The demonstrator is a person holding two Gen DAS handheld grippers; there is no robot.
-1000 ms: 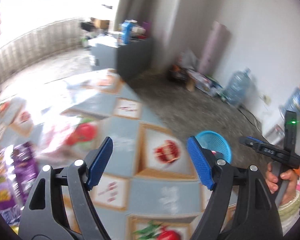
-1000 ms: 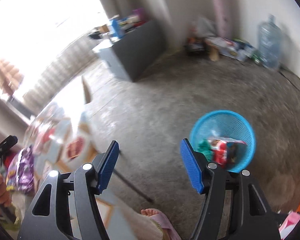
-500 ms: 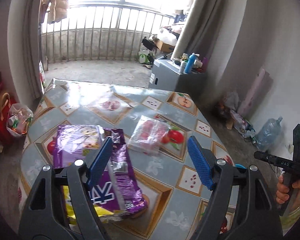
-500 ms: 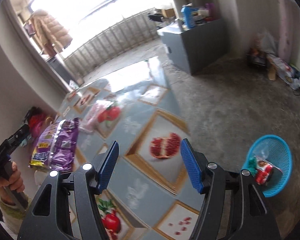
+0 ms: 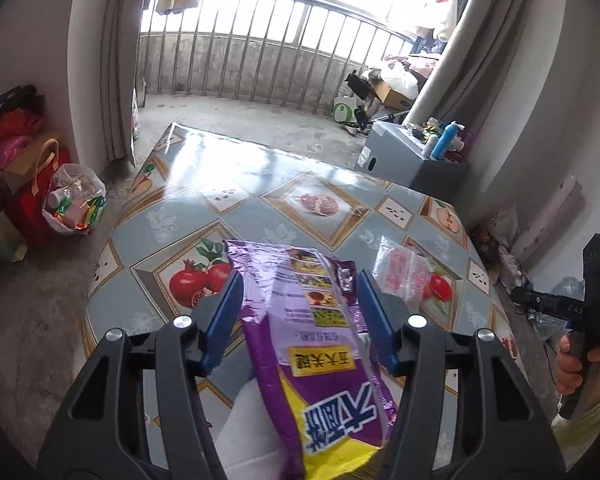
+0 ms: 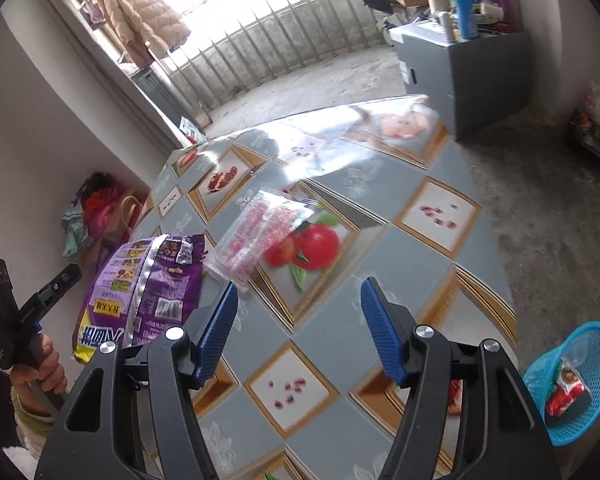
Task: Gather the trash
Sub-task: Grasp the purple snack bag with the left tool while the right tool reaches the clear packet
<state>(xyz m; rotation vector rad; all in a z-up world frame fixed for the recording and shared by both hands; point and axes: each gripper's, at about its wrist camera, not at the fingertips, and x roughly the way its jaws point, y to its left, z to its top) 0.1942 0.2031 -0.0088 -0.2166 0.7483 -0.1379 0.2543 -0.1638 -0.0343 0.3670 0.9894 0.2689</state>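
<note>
Here, left wrist view: the left hand-held gripper [image 5: 298,318] is closing around the purple snack bag [image 5: 320,344] on the fruit-patterned worktop [image 5: 236,184]; its pads do not yet press the bag. A clear wrapper [image 5: 404,276] lies just beside it. Right wrist view: the right hand-held gripper [image 6: 298,330] hangs half open and empty over the worktop; a blue basket [image 6: 580,376] with trash sits on the floor.
</note>
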